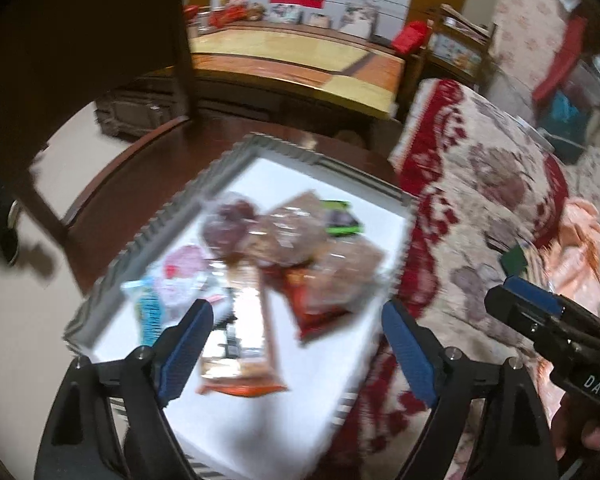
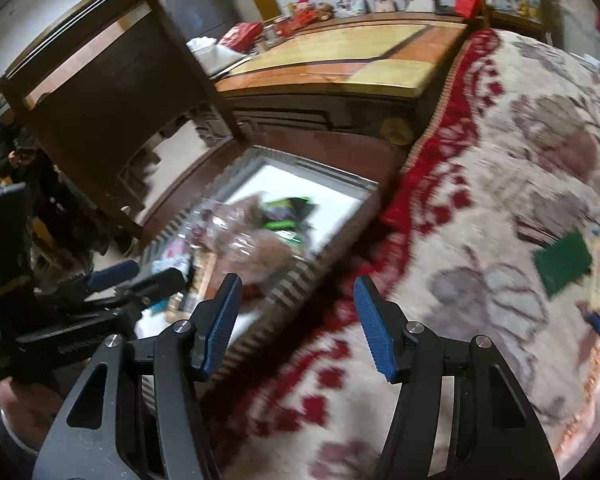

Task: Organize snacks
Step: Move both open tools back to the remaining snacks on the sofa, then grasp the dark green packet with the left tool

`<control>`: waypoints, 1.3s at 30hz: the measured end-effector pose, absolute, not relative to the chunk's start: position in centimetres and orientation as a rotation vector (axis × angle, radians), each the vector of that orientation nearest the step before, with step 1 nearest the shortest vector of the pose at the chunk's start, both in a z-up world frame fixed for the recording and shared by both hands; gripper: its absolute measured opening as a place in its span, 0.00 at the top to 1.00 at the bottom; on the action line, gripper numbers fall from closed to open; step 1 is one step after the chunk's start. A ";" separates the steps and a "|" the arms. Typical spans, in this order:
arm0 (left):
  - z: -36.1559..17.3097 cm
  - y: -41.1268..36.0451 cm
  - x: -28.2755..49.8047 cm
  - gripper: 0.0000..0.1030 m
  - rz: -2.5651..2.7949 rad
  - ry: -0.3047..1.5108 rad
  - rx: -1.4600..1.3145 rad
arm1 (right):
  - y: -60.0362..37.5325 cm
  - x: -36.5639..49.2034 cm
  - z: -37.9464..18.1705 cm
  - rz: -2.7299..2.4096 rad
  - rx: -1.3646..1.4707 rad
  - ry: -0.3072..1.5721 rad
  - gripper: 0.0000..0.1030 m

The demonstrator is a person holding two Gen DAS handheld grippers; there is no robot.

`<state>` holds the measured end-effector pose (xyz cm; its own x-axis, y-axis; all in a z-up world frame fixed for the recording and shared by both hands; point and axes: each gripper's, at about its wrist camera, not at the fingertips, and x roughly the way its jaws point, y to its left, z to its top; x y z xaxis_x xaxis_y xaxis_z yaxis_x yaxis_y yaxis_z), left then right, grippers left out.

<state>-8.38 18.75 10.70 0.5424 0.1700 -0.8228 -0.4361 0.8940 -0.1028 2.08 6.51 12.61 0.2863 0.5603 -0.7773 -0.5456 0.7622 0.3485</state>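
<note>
Left wrist view: left gripper (image 1: 298,310) is spread empty above the snacks (image 1: 276,240) in the tray (image 1: 236,148); right gripper (image 2: 296,290) is likewise held spread, empty.

Indoor light, moderately bright; heavy motion blur across both views; fisheye bending and dark vignetting at corners.

Left tool (image 1: 296,322) (jaws apart, empty) hangs over the snack-filled tray (image 1: 204,178).

Dark wooden chair (image 1: 92,60) beside floral red-and-cream sofa cover (image 2: 500,168), pale floor (image 1: 16,340)
</note>
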 end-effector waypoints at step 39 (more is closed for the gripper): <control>6.8 0.5 10.6 0.13 -0.151 1.084 -0.084 | -15.0 6.0 8.2 0.392 0.230 1.117 0.44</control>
